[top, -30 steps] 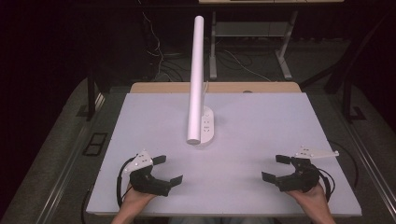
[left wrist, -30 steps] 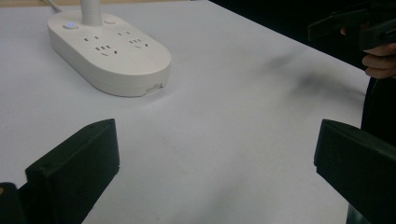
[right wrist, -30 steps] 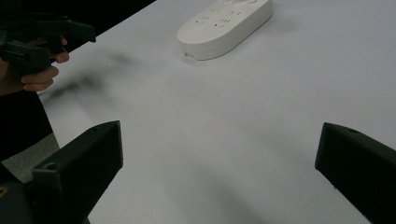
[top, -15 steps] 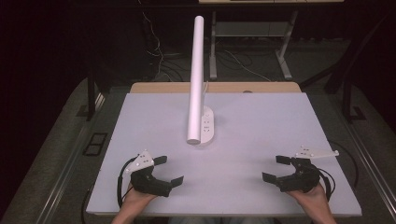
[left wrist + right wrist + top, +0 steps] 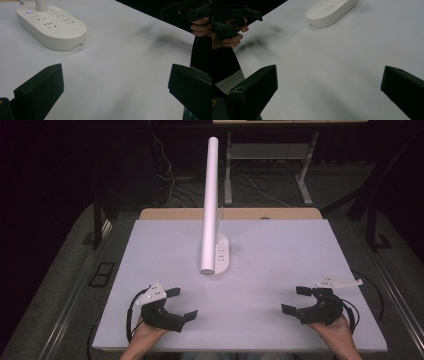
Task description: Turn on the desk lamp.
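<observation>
High view, pale table point(image 5: 280, 265), dark room, left claw point(image 5: 181, 303) apart, right claw point(image 5: 294, 300) apart

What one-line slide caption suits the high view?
Two open hand-held grippers, left and right, rest on a white table before a socket-base lamp.

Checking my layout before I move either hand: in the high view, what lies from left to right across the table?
Left gripper → white power strip, with a tall white tube rising from it → right gripper. All sit on the white table; both grippers' jaws stand apart.
</observation>
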`<state>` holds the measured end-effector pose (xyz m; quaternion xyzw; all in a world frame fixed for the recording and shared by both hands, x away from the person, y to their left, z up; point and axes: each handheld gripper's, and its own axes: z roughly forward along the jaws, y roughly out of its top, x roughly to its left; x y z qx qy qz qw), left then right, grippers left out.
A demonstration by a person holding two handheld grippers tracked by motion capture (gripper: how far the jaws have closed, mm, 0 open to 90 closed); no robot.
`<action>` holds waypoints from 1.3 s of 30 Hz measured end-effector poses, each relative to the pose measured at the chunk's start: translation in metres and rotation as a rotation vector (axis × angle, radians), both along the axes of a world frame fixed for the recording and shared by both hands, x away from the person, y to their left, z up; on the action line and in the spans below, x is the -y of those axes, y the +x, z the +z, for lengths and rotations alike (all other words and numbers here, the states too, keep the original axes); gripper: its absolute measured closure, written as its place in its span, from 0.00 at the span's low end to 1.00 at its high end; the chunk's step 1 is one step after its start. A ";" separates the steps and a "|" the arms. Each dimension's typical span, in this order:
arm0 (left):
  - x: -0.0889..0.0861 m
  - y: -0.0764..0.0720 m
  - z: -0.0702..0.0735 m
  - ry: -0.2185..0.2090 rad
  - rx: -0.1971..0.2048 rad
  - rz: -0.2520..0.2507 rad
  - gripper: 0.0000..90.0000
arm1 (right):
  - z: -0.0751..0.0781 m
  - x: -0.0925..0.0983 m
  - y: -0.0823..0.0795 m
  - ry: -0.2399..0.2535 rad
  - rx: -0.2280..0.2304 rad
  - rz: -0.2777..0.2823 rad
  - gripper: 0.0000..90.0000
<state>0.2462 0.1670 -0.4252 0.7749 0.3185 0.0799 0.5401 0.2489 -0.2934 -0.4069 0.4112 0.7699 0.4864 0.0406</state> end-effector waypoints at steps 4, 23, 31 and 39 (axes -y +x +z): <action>0.000 -0.001 0.000 -0.001 0.001 -0.002 0.00 | 0.002 -0.001 0.002 -0.003 -0.004 0.004 0.00; 0.000 0.000 -0.001 0.005 0.000 0.003 0.00 | 0.011 -0.008 0.015 -0.019 -0.025 0.033 0.00; 0.000 -0.001 -0.001 0.005 0.000 0.003 0.00 | 0.019 -0.009 0.024 -0.022 -0.024 0.039 0.00; 0.000 0.000 -0.001 0.004 0.000 0.005 0.00 | 0.029 -0.013 0.035 -0.030 -0.033 0.058 0.00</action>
